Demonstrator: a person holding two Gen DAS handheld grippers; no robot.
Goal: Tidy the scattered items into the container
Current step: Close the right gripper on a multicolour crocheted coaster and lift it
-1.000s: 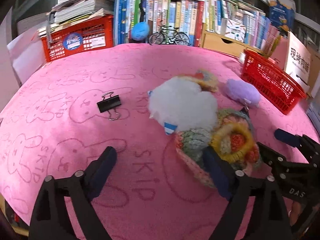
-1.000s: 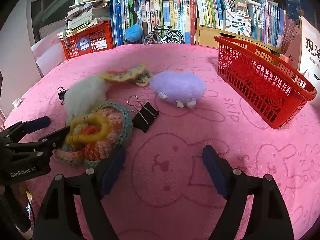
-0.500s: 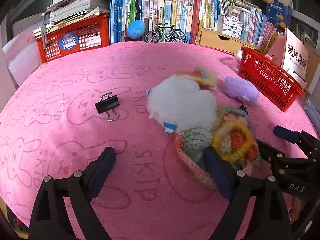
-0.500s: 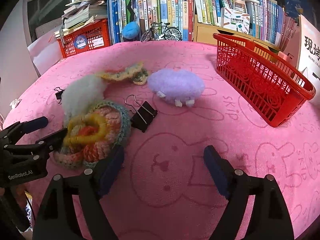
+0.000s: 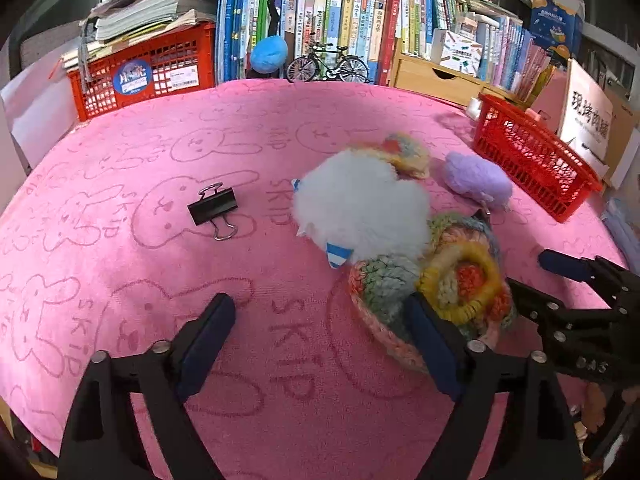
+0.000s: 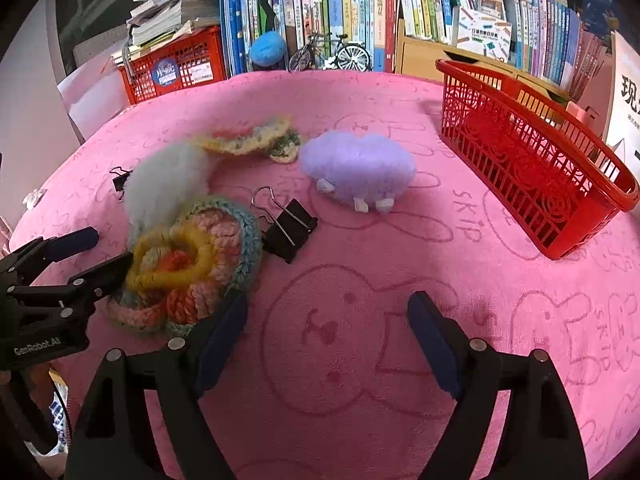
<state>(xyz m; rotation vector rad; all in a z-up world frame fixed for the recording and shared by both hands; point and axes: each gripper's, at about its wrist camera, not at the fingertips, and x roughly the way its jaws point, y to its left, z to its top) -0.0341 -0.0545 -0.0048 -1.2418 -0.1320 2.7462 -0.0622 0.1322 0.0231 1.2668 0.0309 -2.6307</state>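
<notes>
A round multicoloured crochet piece (image 5: 452, 280) (image 6: 192, 260) lies on the pink cloth, against a white fluffy plush (image 5: 360, 208) (image 6: 168, 188). My left gripper (image 5: 318, 312) (image 6: 114, 248) is closing. Only cloth shows between its pads, and its right finger stands at the crochet's near edge. My right gripper (image 6: 328, 304) (image 5: 528, 272) stands open over bare cloth. A purple plush (image 6: 356, 164) (image 5: 476, 180), a second crochet piece (image 6: 256, 142) (image 5: 404, 152) and two black binder clips (image 6: 290, 228) (image 5: 212, 210) lie around. The red basket (image 6: 532, 160) (image 5: 532, 160) stands at the right.
A red crate (image 5: 148, 76) stacked with papers, rows of books, a blue ball-shaped plush (image 5: 270, 54), a model bicycle (image 5: 328, 66) and a wooden drawer box (image 6: 424, 56) line the table's back edge. A white sign (image 5: 588, 120) stands behind the basket.
Both grippers have tipped slightly, so the items sit a little lower in each view. None of the items has shifted on the cloth.
</notes>
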